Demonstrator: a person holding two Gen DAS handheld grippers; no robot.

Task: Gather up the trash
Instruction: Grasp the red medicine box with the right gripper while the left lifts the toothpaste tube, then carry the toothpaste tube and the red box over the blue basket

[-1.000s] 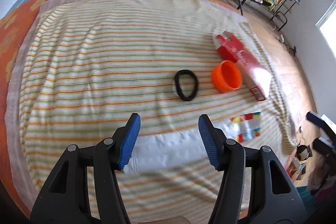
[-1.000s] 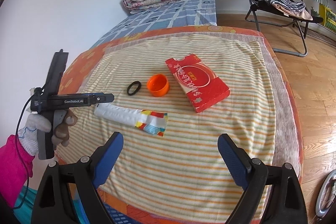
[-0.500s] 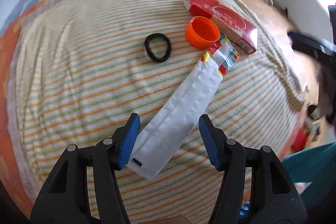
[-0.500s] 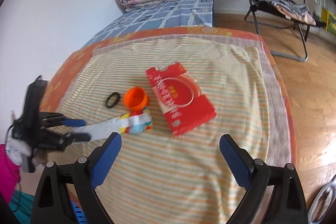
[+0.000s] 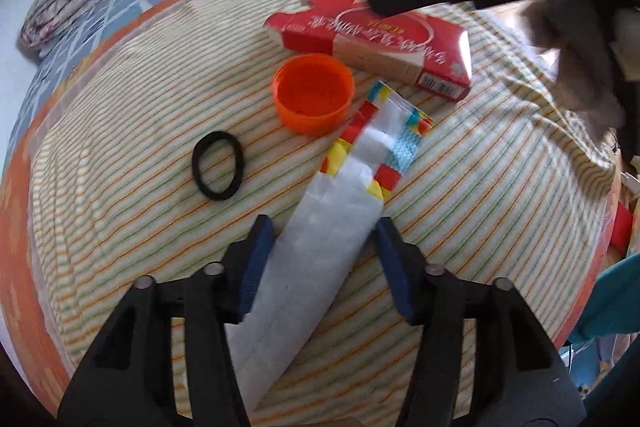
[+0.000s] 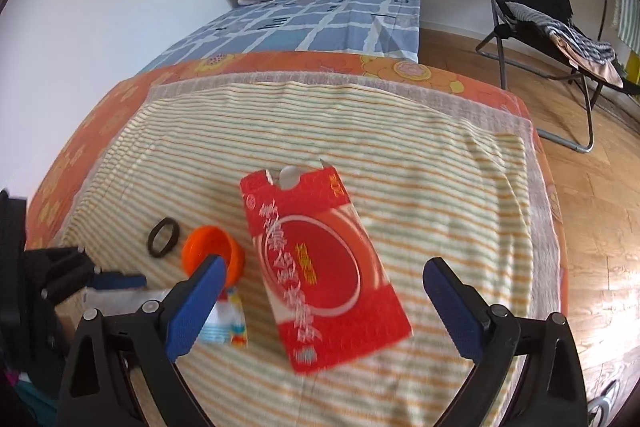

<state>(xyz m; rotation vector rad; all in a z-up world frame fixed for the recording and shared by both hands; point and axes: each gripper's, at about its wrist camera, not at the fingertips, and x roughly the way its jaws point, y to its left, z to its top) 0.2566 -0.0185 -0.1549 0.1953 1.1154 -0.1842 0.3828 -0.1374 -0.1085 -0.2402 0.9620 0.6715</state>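
Silvery wrapper (image 5: 320, 251) on striped bed cover (image 5: 120, 227), now between left gripper (image 5: 324, 259) fingers, just closing, not yet clenched. Right gripper (image 6: 320, 291) spread wide, swung over red box (image 6: 320, 267). Pickups imminent.

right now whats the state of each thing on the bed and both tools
wrapper: empty, flat, between the left tool's pads
red box: lying flat, end flap open
orange cap: open side up
hair tie: lying flat, untouched
left tool: just been closing, astride the wrapper
right tool: wide open, over the red box
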